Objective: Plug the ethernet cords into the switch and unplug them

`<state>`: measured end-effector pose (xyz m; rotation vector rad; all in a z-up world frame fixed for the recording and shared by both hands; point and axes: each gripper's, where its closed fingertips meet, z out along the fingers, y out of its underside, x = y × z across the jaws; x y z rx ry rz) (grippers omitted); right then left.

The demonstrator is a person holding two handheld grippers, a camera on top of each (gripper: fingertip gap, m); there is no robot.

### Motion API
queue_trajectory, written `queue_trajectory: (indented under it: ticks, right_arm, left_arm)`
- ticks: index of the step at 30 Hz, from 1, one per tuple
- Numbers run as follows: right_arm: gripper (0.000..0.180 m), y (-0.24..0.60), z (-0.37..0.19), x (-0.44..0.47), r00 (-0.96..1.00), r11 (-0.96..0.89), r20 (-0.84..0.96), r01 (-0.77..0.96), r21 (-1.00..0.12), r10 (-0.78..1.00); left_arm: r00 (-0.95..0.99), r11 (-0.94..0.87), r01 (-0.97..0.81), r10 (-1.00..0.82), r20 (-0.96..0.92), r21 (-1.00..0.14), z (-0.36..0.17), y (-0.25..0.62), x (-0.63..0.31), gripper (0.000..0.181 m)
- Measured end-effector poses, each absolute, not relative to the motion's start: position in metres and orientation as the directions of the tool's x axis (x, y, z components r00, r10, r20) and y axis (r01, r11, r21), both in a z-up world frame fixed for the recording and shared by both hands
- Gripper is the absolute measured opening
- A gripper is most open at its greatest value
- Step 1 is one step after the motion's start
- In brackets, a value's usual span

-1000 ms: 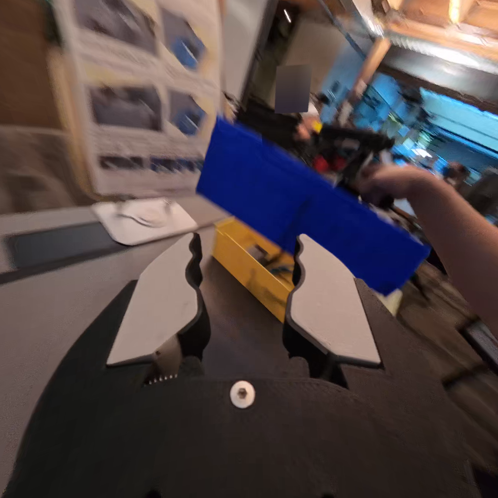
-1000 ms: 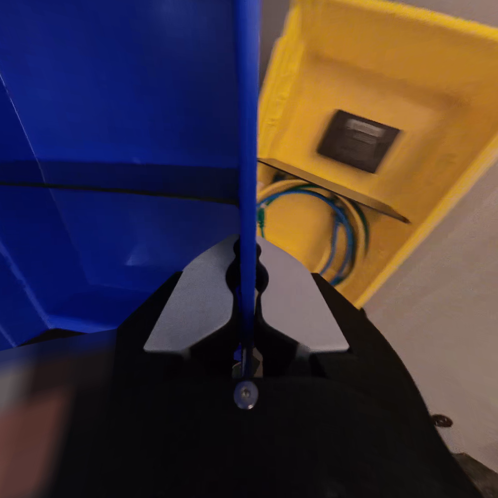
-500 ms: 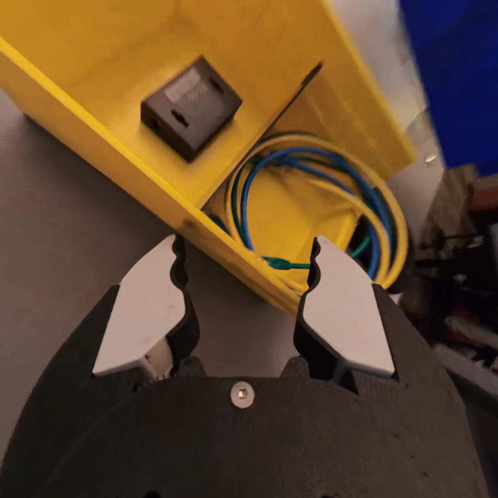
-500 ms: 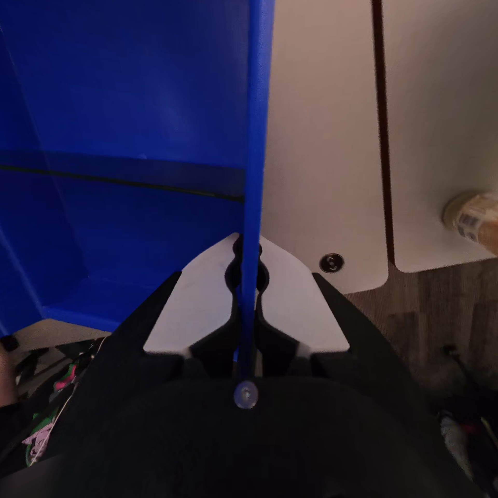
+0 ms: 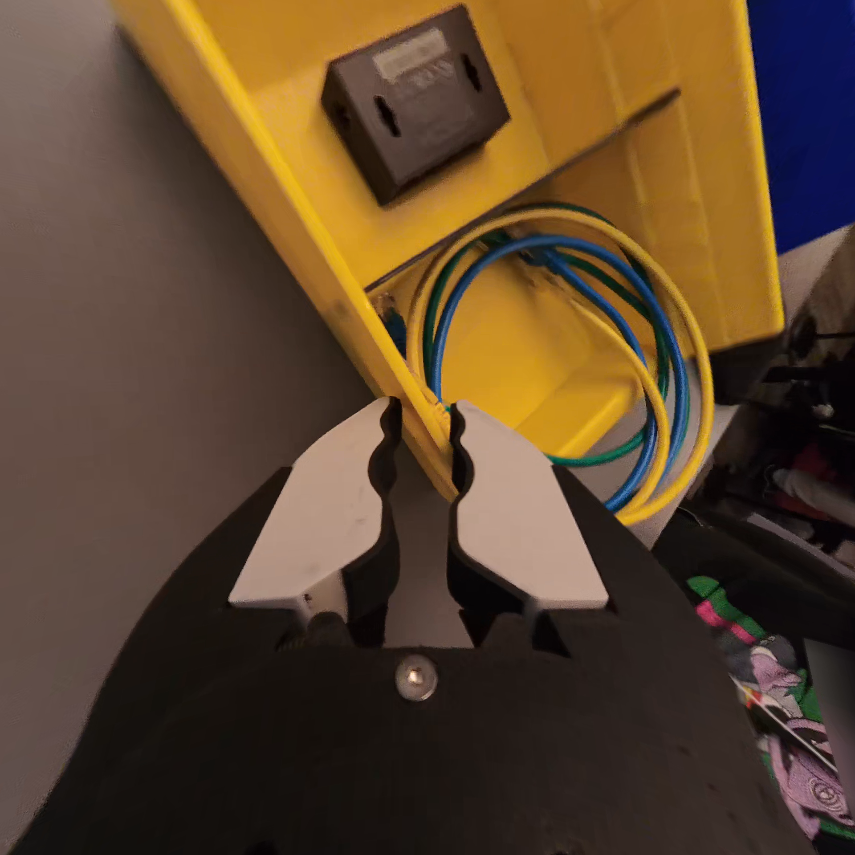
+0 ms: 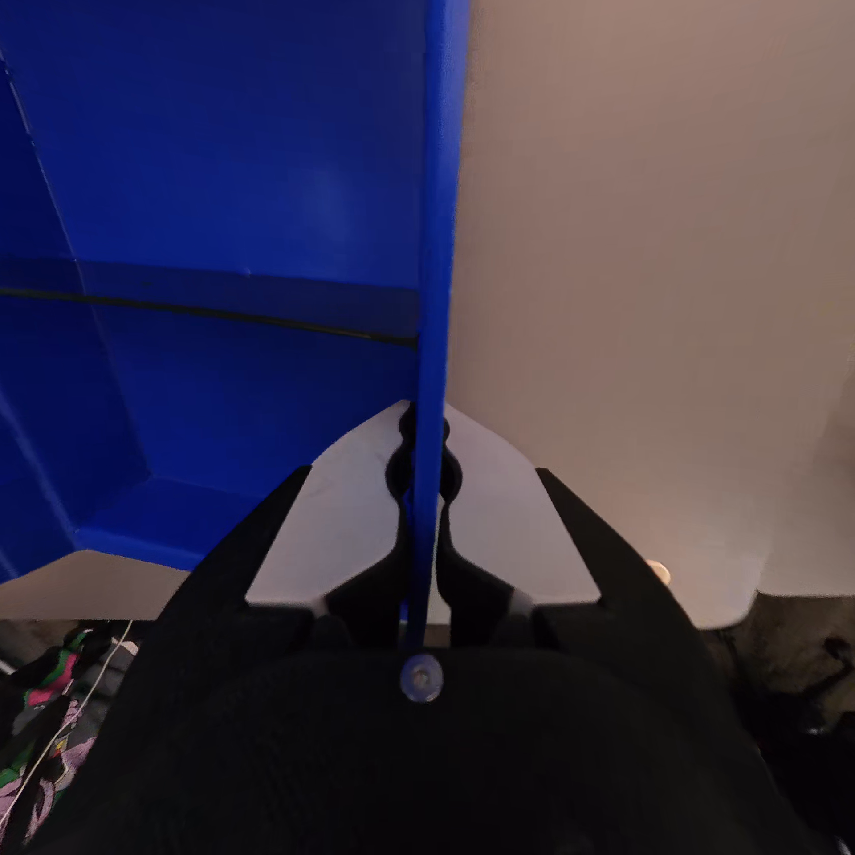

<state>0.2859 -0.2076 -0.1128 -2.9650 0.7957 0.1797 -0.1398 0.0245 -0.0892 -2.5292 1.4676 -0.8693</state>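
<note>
A yellow bin [image 5: 296, 194] lies on the grey table. A black switch [image 5: 416, 102] sits in its far compartment. Coiled yellow, blue and green ethernet cords [image 5: 666, 351] lie in the near compartment and loop out over its end. My left gripper [image 5: 421, 412] has its jaws narrowed onto the yellow bin's side wall, which fills the gap at the tips. My right gripper [image 6: 428, 412] is shut on the side wall of an empty blue bin [image 6: 437, 231] and holds it over the table's edge. The blue bin also shows in the left wrist view [image 5: 814, 115].
The grey table [image 6: 647, 277] lies right of the blue bin, with its rounded edge close by and a small round object [image 6: 659, 573] at that edge. Dark floor clutter and patterned fabric [image 6: 46, 740] lie below the table edge. The tips of one gripper are about 50 centimeters away from the tips of the other.
My left gripper swung down to the yellow bin and its jaws closed from wide open onto the bin's wall. My right gripper carried the blue bin off the yellow bin toward the table edge.
</note>
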Motion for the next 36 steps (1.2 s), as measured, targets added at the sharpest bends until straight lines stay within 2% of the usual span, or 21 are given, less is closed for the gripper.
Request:
queue_trajectory:
  ticks: [5,9,15,21,36]
  right_arm:
    - [0.008,-0.166,-0.125,0.247,0.887,-0.895,-0.173,-0.443,-0.057,-0.428]
    - [0.007,-0.137,-0.133,0.229,0.916,-0.913,-0.138,-0.393,-0.112,-0.377]
    - [0.007,-0.126,-0.137,0.226,0.902,-0.904,-0.179,-0.416,-0.105,-0.394]
    - [0.007,-0.130,-0.137,0.250,0.849,-0.853,-0.198,-0.513,-0.094,-0.489]
    - [0.006,-0.126,-0.137,0.241,0.839,-0.844,-0.184,-0.531,-0.075,-0.512]
  left_arm:
    - [0.576,-0.673,-0.642,-0.740,0.348,-0.369,-0.086,0.093,-0.217,0.007]
    - [0.722,-0.778,-0.497,-0.616,0.315,-0.383,-0.085,0.134,-0.293,0.008]
    - [0.826,-0.890,-0.239,-0.396,0.400,-0.388,-0.083,0.152,-0.405,0.009]
    - [0.808,-0.924,-0.150,-0.320,0.495,-0.352,-0.082,0.136,-0.452,0.012]
    - [0.779,-0.853,-0.379,-0.503,0.374,-0.360,-0.083,0.134,-0.404,0.011]
